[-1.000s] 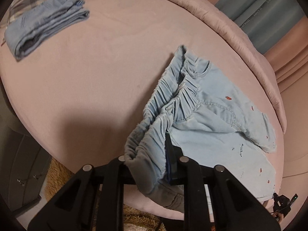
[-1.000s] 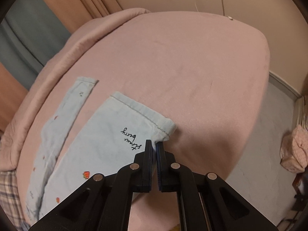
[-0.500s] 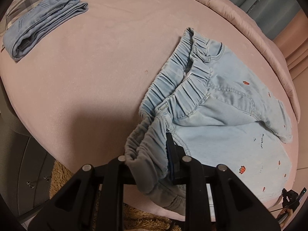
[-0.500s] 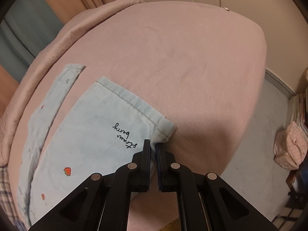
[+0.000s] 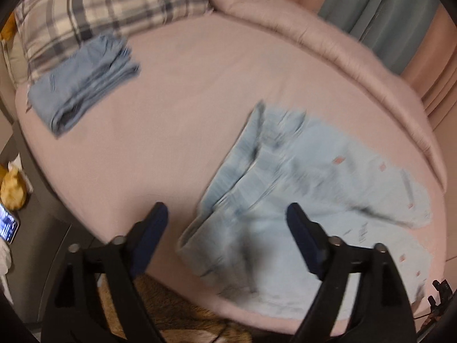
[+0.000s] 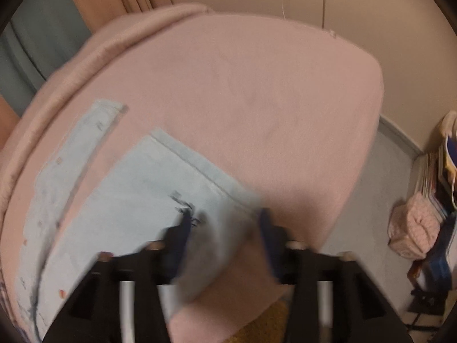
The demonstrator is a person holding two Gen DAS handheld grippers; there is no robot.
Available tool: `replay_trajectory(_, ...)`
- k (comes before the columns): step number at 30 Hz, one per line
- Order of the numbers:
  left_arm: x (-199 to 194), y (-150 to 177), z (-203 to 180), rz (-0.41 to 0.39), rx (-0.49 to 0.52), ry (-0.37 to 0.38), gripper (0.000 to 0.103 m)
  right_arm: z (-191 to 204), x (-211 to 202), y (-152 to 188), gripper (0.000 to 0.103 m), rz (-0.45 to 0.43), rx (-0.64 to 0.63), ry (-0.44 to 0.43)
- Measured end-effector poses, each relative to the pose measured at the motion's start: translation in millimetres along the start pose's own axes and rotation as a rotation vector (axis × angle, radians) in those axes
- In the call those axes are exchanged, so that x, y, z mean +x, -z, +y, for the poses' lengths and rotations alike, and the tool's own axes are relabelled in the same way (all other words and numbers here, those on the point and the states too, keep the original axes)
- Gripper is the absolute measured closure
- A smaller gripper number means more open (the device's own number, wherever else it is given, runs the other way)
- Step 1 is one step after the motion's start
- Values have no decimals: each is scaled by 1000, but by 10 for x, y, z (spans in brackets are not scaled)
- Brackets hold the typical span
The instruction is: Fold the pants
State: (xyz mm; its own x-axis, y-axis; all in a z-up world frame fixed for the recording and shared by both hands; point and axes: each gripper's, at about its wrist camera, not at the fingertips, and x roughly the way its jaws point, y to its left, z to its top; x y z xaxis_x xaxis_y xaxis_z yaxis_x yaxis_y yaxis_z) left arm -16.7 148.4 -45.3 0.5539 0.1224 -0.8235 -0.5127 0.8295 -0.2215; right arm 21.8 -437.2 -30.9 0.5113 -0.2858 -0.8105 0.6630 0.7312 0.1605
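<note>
Light blue pants with small red marks lie spread on the pink bed, waistband toward the near edge. My left gripper is open, its jaws wide apart above the waistband, holding nothing. In the right wrist view the pant leg with black lettering lies flat, its hem corner between my fingers. My right gripper is open over that corner and holds nothing. Both views are motion-blurred.
A folded pair of darker blue jeans lies at the bed's far left by a plaid pillow. A rolled pink blanket edges the far side. A furry rug lies below the bed. Bags and books stand by the wall.
Both grippers have opened and let go of the pants: the left released the waistband, the right released the hem corner. The pants now lie flat on the bed.
</note>
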Motion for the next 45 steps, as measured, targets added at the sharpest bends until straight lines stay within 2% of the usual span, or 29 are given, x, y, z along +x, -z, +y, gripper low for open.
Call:
replay_trajectory(3, -44, -149, -220, -14, 17, 105, 15, 266, -179, -118, 40, -35, -63, -50)
replay_trajectory(7, 106, -323, -577, 6, 29, 184, 15, 788, -282, -267, 40, -54, -160, -160)
replay_trajectory(10, 299, -459, -886, 45, 15, 230, 16, 1256, -201, -380, 40, -17, -204, -267)
replay_trajectory(14, 682, -690, -1209, 120, -20, 256, 17, 2020, 148, -491, 40, 113, -244, -389)
replay_trajectory(20, 1269, -963, -1519, 222, -104, 188, 25, 2950, 708, -449, 40, 234, -330, -331)
replay_trajectory(24, 1596, -1112, -1644, 269, -157, 134, 27, 3327, 1105, -389, 40, 285, -358, -259)
replay_trajectory(29, 1839, -1192, -1645, 304, -201, 88, 28, 3478, 1499, -391, 40, 320, -327, -173)
replay_trajectory(32, 1850, -1227, -1656, 308, -208, 65, 28, 3465, 1641, -343, 42, 315, -332, -128)
replay_trajectory(33, 1857, -1231, -1660, 311, -211, 53, 28, 3460, 1641, -322, 49, 300, -341, -117)
replay_trajectory(34, 1868, -1214, -1658, 310, -211, 44, 28, 3454, 1630, -301, 62, 283, -352, -99)
replay_trajectory(35, 1873, -1204, -1665, 309, -209, 37, 28, 3448, 1604, -267, 68, 262, -369, -83)
replay_trajectory(37, 1882, -1192, -1680, 309, -197, 18, 28, 3414, 1573, -227, 90, 264, -372, -117)
replay_trajectory(40, 1904, -1183, -1669, 298, -188, 11, 28, 3305, 1420, -166, 97, 250, -374, -179)
replay_trajectory(45, 1870, -1190, -1662, 312, -198, 23, 28, 2863, 796, -81, 97, 151, -321, -371)
